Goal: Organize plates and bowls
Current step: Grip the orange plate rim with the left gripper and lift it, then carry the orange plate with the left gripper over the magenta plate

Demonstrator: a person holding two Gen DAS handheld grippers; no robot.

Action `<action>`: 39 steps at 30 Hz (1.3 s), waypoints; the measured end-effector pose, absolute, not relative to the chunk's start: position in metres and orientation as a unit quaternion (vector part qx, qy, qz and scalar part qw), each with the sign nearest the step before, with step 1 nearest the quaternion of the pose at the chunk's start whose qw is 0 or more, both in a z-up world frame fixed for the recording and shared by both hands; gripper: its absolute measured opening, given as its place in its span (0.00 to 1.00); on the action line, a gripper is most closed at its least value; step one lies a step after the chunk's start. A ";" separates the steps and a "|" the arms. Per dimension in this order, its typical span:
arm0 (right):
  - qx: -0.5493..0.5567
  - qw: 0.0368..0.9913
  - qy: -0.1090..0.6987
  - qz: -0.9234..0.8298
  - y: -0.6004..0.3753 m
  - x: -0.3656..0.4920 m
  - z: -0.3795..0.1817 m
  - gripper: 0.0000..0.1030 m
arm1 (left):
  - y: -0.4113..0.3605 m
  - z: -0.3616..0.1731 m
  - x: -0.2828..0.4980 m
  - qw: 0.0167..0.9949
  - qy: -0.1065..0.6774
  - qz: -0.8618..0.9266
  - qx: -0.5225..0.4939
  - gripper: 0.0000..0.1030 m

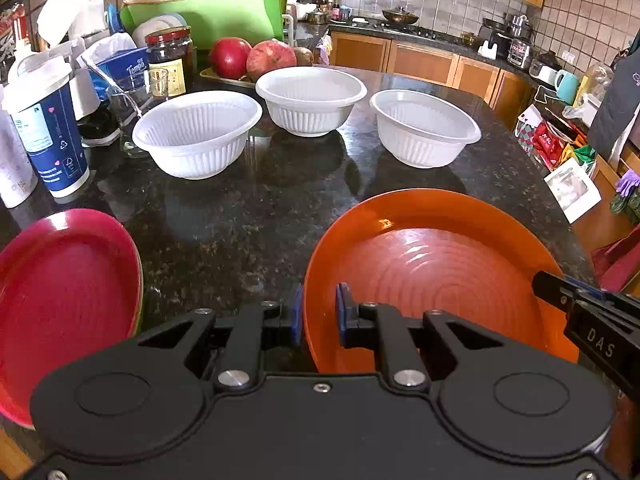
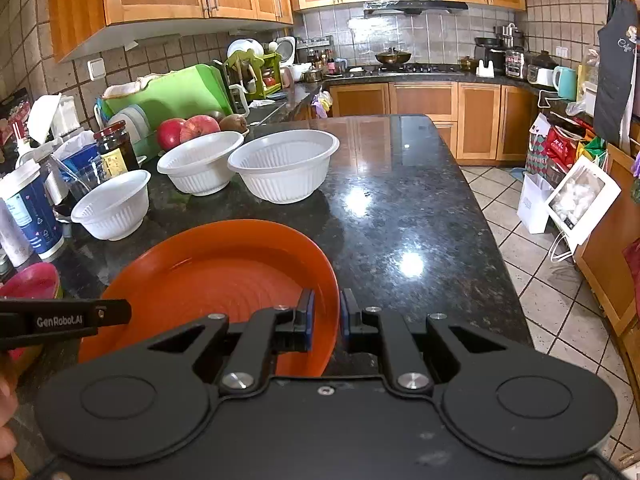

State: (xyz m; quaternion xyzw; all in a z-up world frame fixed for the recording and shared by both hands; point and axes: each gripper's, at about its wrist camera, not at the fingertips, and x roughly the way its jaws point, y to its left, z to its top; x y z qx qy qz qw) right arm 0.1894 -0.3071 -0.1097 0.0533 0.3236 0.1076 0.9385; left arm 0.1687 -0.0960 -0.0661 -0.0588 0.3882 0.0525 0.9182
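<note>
Round orange ridged plastic plate (image 1: 432,264) above the dark speckled stone table (image 1: 240,220), pinched at opposite rims by nearly closed left tongs (image 1: 319,312) and right tongs (image 2: 326,316); red plate stack (image 1: 68,296) begun alongside; three white ribbed plastic bowls (image 1: 196,132) unstacked beyond.

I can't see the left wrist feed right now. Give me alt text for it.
The left gripper is clamped on the near rim of an orange plate above a dark granite counter. Three empty white bowls sit in a row behind it, and a red plate lies at left.
</note>
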 end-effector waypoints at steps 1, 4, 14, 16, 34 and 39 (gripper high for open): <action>0.054 0.939 0.323 0.108 -0.308 0.188 -0.110 0.14 | -0.098 -0.066 0.166 0.919 0.387 0.053 -0.059 0.21; 0.054 0.940 0.320 0.110 -0.310 0.182 -0.110 0.14 | -0.102 -0.064 0.161 0.920 0.382 0.056 -0.058 0.21; 0.051 0.945 0.300 0.120 -0.318 0.170 -0.107 0.14 | -0.112 -0.062 0.145 0.927 0.364 0.070 -0.063 0.21; 0.050 0.946 0.295 0.123 -0.318 0.169 -0.106 0.14 | -0.112 -0.062 0.143 0.928 0.360 0.072 -0.063 0.21; 0.050 0.948 0.284 0.134 -0.270 0.154 -0.094 0.15 | -0.069 -0.053 0.128 0.933 0.346 0.082 -0.053 0.21; 0.048 0.946 0.283 0.147 -0.234 0.148 -0.087 0.15 | -0.038 -0.048 0.121 0.933 0.343 0.095 -0.051 0.21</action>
